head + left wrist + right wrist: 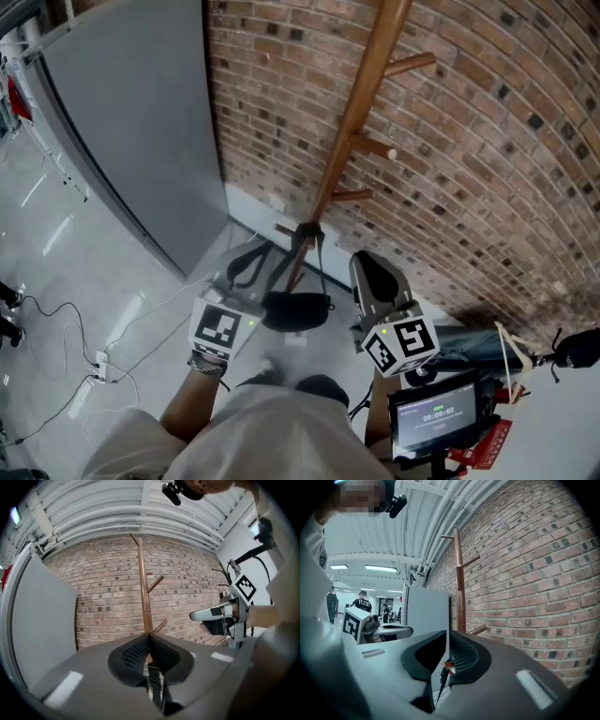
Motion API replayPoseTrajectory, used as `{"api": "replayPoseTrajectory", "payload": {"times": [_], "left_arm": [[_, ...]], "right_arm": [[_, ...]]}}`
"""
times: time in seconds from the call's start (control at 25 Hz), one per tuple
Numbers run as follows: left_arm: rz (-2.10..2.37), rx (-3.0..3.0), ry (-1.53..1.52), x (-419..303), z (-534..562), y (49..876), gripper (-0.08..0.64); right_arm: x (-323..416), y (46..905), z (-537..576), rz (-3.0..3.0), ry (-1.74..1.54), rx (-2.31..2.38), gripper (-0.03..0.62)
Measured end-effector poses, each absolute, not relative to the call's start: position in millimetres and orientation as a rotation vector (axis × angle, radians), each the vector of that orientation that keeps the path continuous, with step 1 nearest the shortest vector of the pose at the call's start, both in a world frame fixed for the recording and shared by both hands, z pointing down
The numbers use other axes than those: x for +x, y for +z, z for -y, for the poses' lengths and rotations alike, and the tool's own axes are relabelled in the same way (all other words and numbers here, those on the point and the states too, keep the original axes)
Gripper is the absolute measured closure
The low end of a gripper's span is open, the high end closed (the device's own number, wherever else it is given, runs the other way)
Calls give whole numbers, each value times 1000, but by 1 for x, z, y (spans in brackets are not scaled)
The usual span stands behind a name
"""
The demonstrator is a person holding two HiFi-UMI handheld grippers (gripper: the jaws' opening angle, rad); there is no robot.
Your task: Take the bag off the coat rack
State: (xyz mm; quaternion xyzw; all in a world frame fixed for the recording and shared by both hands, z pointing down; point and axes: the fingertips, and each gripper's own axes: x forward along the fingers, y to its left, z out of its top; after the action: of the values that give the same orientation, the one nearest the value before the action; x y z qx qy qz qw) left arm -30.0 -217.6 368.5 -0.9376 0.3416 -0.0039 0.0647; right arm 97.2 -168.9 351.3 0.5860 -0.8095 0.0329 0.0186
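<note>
A wooden coat rack (361, 112) stands against the brick wall. A black bag (296, 311) hangs low on it, its strap (307, 230) looped over a short peg. My left gripper (246, 269) is left of the pole at bag height. In the left gripper view its jaws (149, 641) are shut on the black strap (153, 679), with the rack (143, 588) straight ahead. My right gripper (368, 265) is right of the pole, apart from the bag. In the right gripper view its jaws (447, 651) stand a narrow slit apart, and a peg end and strap (442, 677) show beyond them, not gripped.
A grey partition panel (131, 122) meets the brick wall (487, 141) in a corner behind the rack. Cables (56, 375) lie on the floor at left. A device with a lit screen (436, 417) sits at lower right. People (361, 603) stand far off in the hall.
</note>
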Motion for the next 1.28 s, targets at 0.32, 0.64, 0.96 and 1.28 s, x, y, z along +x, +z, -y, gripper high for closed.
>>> {"api": "replayPoseTrajectory", "payload": {"times": [0.32,0.64,0.96,1.28], "left_arm": [[-1055,-2834,-76,-17,226,384,505],[-1163,-2823,-213,0,230,418,460],[-1256,-2769,-350,7,232,441,451],[-1244,-2815,-421,11,243,473,430]], "right_arm": [[109,368,186,2485,155,1788,502],[129,395,201,2502,217,1649,459],[120,432,214,2521,275,1458,440],[117,458,233,2492,296,1400,428]]}}
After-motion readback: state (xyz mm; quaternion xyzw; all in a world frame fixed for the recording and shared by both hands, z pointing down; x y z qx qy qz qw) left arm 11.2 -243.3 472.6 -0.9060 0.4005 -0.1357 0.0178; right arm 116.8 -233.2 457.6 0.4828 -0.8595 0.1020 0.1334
